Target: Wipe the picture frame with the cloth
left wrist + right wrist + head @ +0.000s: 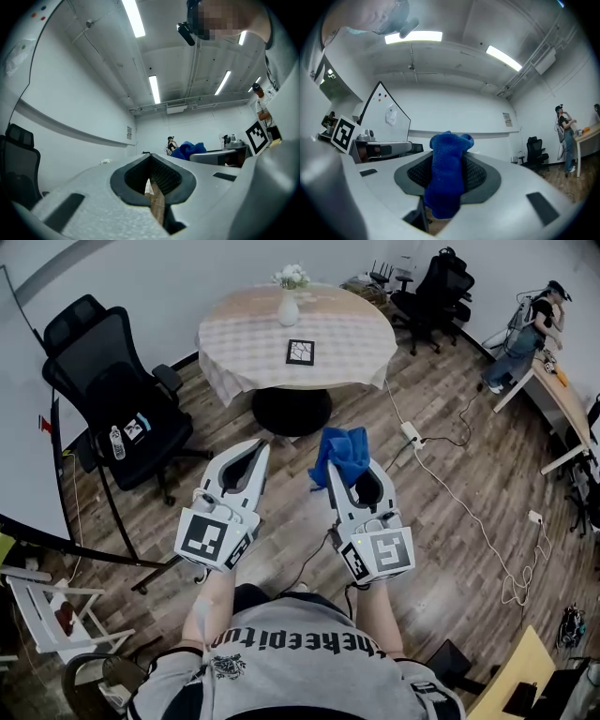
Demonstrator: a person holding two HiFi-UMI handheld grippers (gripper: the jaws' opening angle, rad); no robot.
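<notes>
I am clenching the right tongs point(354, 472) on the blue cloth point(342, 454). The cloth is pinched between the jaws, with a bunched end sticking out past the tips. I am holding the left tongs point(258, 448) just to the left of them, jaws closed together with nothing between them.

Location of the work piece: the picture frame point(300, 352) is lying flat on the round table point(361, 334), far ahead of both tongs and well apart from them. A white vase point(289, 307) with flowers is standing just beyond it.

Handling, as I am judging it:
- Cloth: soft, light and limp. It is folding under its own weight, so a firm pinch mid-bundle suits it, leaving a free pad forward for wiping.
- Frame: stiff, light and thin, and its front may be fragile. It may slide on the tablecloth under a wiping stroke.
- Hold point: I am planning to press or pinch one outer edge of the frame with the left tongs while the right ones wipe, keeping clear of the vase.

Count:
- Tongs: two.
- Cloth: one.
- Picture frame: one.
- Vase: one.
- Round table: one.
</notes>
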